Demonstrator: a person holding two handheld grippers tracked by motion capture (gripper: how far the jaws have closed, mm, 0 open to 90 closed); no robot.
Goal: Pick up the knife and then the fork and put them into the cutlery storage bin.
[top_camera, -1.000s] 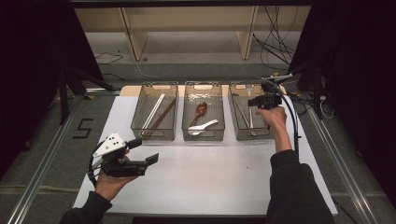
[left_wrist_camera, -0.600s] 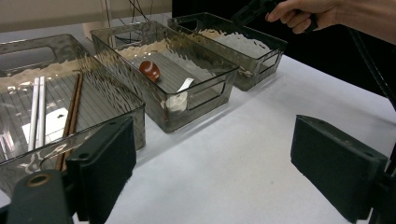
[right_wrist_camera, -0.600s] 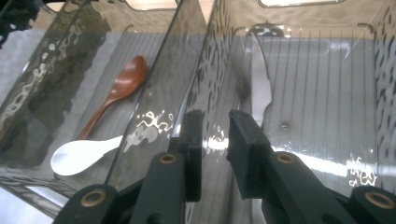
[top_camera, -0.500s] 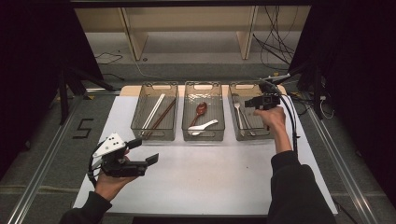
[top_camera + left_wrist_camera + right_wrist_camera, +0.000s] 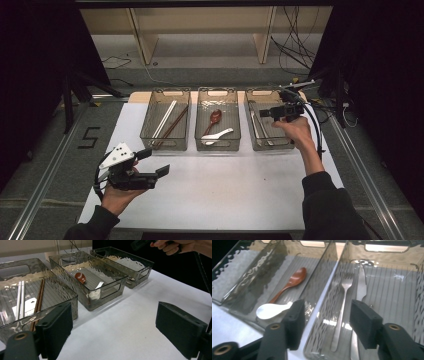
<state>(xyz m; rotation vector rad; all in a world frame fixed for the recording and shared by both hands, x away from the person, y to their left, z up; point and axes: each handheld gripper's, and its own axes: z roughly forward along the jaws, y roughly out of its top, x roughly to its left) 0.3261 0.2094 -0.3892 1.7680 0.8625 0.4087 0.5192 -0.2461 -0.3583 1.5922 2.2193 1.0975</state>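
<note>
Three clear plastic bins stand side by side at the far edge of the white table, and we read them from the high view as the left bin, the middle bin and the right bin. Rippled walls blur the contents: in the right gripper view the fork wavers behind the wall, and the knife is cut off below by the black jaw pad in front of it. In the left gripper view the left bin runs off the frame edge, and the far hand is cropped at the top. We see the right gripper held over the right bin, its jaws having just been opening; they now stand moderately apart, with nothing pressed between the pads, while fork and knife lie flat on the bin floor beneath. We see the left gripper held low over bare table in front of the left bin, its jaws spread wide and empty. By count we find two spoons in the middle bin, one brown wooden spoon and one white spoon; one fork and one knife; and in the left bin a pale pair of chopsticks beside a brown pair of chopsticks.
</note>
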